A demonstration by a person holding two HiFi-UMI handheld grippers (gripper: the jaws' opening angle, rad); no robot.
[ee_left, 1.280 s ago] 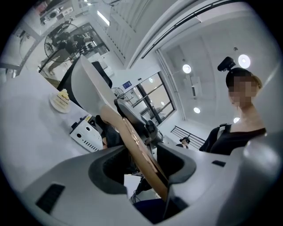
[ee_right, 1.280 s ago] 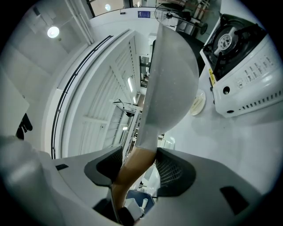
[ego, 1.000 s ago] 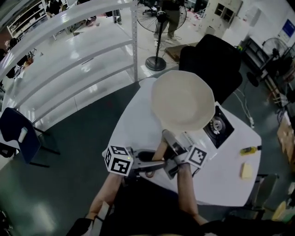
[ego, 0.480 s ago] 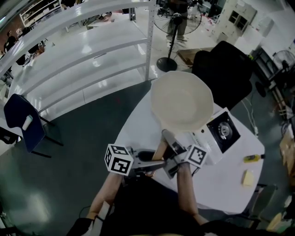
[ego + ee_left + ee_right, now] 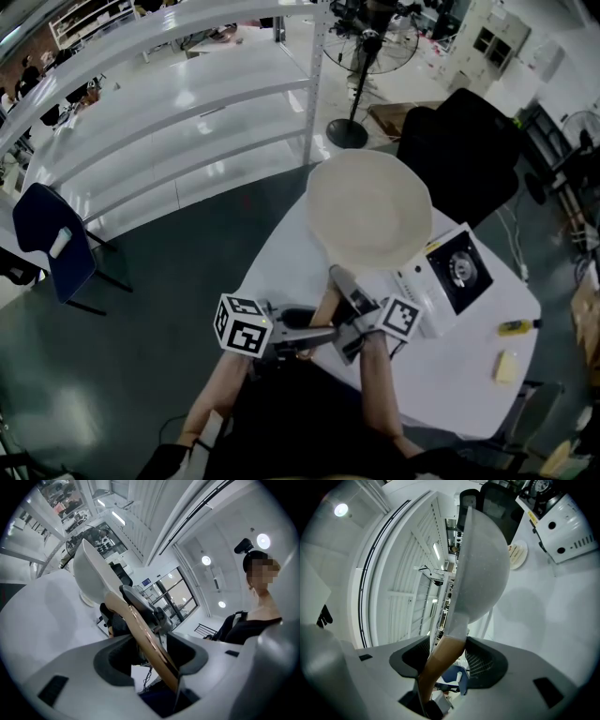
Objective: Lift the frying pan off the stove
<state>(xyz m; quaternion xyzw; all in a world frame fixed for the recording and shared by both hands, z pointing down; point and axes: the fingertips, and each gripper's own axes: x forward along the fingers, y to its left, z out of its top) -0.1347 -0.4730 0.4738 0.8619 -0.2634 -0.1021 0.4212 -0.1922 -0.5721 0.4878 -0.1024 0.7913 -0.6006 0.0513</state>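
Both tongs are clenched on the pan's wooden handle [image 5: 140, 630], left gripper [image 5: 150, 656] and right gripper [image 5: 449, 658], prob. to share the wt. Your frying pan [image 5: 370, 208] hangs mid-frame, clear of the stove [image 5: 459, 272] at right. Lift looks done.

The frying pan [image 5: 369, 208] has shifted left, away from the stove [image 5: 456, 273]. The burner top, earlier partly covered by the pan's rim, now lies fully exposed beside the pan.
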